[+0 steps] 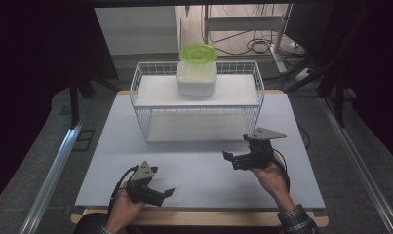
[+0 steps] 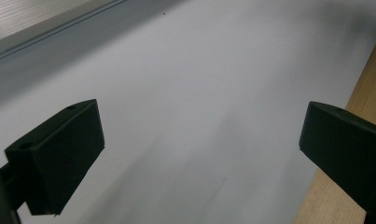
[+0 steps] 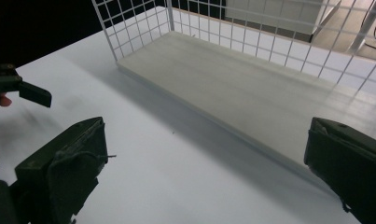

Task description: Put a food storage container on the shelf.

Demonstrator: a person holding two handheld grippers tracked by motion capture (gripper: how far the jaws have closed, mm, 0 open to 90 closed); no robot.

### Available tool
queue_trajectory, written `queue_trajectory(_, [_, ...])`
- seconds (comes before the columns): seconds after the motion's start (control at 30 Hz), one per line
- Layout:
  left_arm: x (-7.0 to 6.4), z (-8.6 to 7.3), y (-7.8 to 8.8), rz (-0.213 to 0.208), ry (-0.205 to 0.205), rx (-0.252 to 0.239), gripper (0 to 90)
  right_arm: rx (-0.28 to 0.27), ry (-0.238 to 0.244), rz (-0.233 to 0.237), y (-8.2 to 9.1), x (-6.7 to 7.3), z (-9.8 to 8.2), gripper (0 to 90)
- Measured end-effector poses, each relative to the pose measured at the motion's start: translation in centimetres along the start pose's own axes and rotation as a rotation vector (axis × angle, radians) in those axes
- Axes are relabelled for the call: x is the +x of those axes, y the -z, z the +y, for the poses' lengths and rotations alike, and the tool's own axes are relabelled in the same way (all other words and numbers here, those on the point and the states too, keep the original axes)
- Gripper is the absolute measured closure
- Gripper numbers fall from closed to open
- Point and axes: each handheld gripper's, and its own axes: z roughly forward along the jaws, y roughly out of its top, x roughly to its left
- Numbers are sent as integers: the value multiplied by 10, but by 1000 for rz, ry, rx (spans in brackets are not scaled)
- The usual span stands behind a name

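Table [image 1: 199, 165]: white top, wooden edge toward the person; carries all else.
Wire rack [image 1: 198, 100]: white, two shelves, at far middle of table; open front faces both grippers, lower shelf [image 3: 251, 93] bare.
Container [image 1: 196, 78]: white tub on upper shelf of wire rack, centre, upright.
Green lid [image 1: 198, 52]: resting on top of container.
Right gripper [image 1: 229, 157]: in front of wire rack, near its right corner; jaws wide apart, holding nothing.
Left gripper [image 1: 167, 193]: well in front of wire rack, left side, low over table; jaws wide apart, holding nothing.
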Motion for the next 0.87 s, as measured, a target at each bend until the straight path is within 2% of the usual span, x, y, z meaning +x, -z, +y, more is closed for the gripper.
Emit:
queue_trajectory(0.27, [-1,0,-1,3,-6,10,1,31,-27,-24,5,1,-28,0])
queue_trajectory(0.5, [-1,-1,-2,4,-10,15,2,69,-81,-27,7,0,-54,0])
queue_trajectory(0.7, [-1,-1,-3,5,-13,20,2,143,-79,-33,1,0,-71,0])
queue_trajectory(0.87, [0,0,-4,4,-11,20,3,181,-42,-33,-8,4,-75,0])
